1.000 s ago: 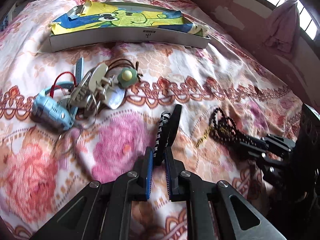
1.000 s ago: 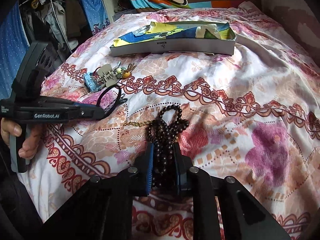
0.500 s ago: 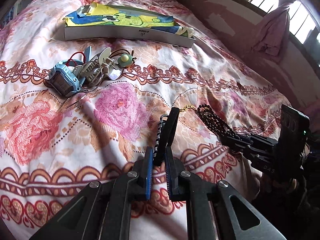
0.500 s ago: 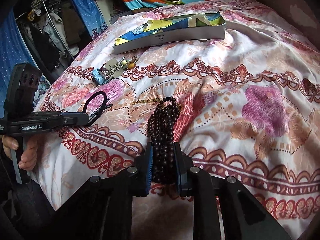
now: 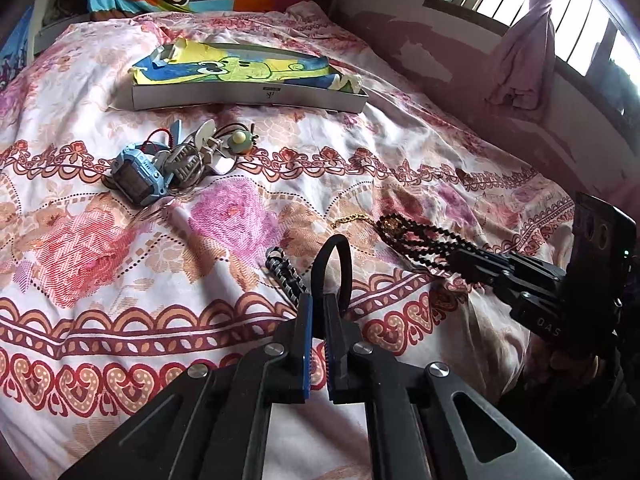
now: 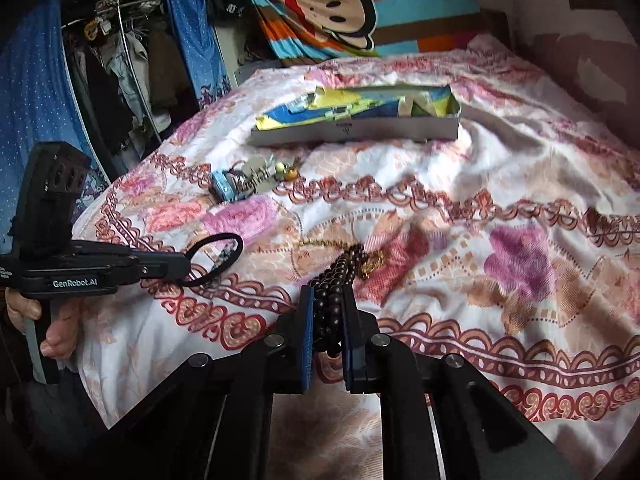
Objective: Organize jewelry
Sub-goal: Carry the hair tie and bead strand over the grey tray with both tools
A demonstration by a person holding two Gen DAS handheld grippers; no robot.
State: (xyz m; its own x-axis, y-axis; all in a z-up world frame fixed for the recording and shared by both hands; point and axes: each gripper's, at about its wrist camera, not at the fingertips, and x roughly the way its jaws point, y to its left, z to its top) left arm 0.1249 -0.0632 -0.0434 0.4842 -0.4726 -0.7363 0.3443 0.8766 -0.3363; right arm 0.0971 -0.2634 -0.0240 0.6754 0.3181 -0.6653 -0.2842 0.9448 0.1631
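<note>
Left wrist view: my left gripper [image 5: 316, 312] is pressed together on a black hair band [image 5: 334, 256], whose loop stands up just ahead of the fingertips, with a black-and-white patterned band [image 5: 286, 276] trailing from the same pinch down to the bedspread [image 5: 120, 280]. Off to its right, my right gripper [image 5: 460, 258] is closing on a dark bead necklace [image 5: 424, 238], strands stretched taut, a thin gold chain [image 5: 352, 218] caught at their far end.

As I judge it, little is done: nothing jewel-like shows inside the long tray [image 5: 248, 98] far ahead, and the heap of a blue watch [image 5: 138, 178] and clips [image 5: 200, 152] sits untouched ahead and to the left. Both held pieces have yet to be carried forward.

The right wrist view gives me what the other cannot: beads [image 6: 330, 312] bunched thick between the pads [image 6: 306, 340], the hand [image 6: 36, 320] holding the left tool, and the tray's [image 6: 352, 128] crumpled colourful lining. Only the left view shows the window.
</note>
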